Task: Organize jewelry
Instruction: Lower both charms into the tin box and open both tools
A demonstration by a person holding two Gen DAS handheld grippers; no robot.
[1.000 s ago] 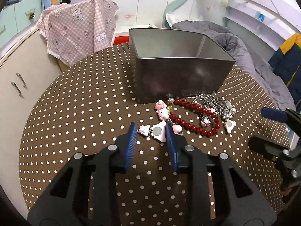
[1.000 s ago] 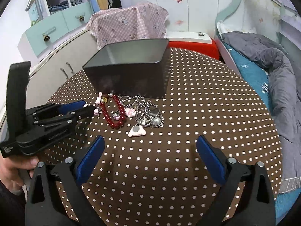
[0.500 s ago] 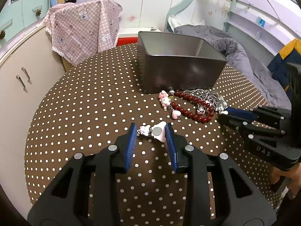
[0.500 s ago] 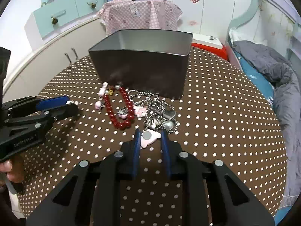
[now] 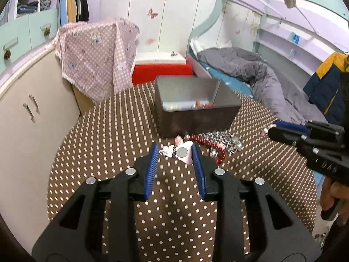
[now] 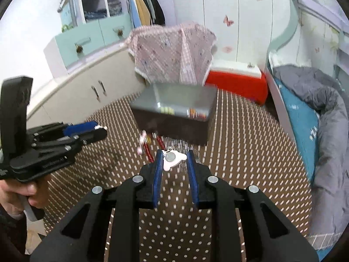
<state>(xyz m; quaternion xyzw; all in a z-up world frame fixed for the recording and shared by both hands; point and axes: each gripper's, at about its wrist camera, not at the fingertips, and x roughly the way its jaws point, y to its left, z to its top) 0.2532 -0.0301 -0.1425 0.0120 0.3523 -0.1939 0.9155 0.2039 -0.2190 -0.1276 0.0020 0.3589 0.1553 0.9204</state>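
My left gripper (image 5: 174, 150) is shut on a pink-white charm (image 5: 184, 154) with a small kitten charm hanging beside it, raised above the polka-dot table (image 5: 109, 144). My right gripper (image 6: 174, 158) is shut on a pink bear-shaped charm (image 6: 173, 160), also lifted. A grey metal box (image 5: 194, 111) stands behind; it also shows in the right wrist view (image 6: 174, 113), with small items inside. A red bead bracelet (image 5: 213, 147) and silver chains (image 5: 226, 137) lie in front of the box. The right gripper also shows at the right edge of the left wrist view (image 5: 274, 131).
A pink checked cloth (image 5: 98, 50) covers a chair behind the table. A red-and-white box (image 6: 237, 78) sits beyond it. Cream cabinets (image 5: 28, 113) are on the left, a bed with a grey duvet (image 5: 250, 69) on the right.
Both grippers have risen with their charms, away from the table. The right gripper closed on the bear charm within the last second. The box interior has come into view.
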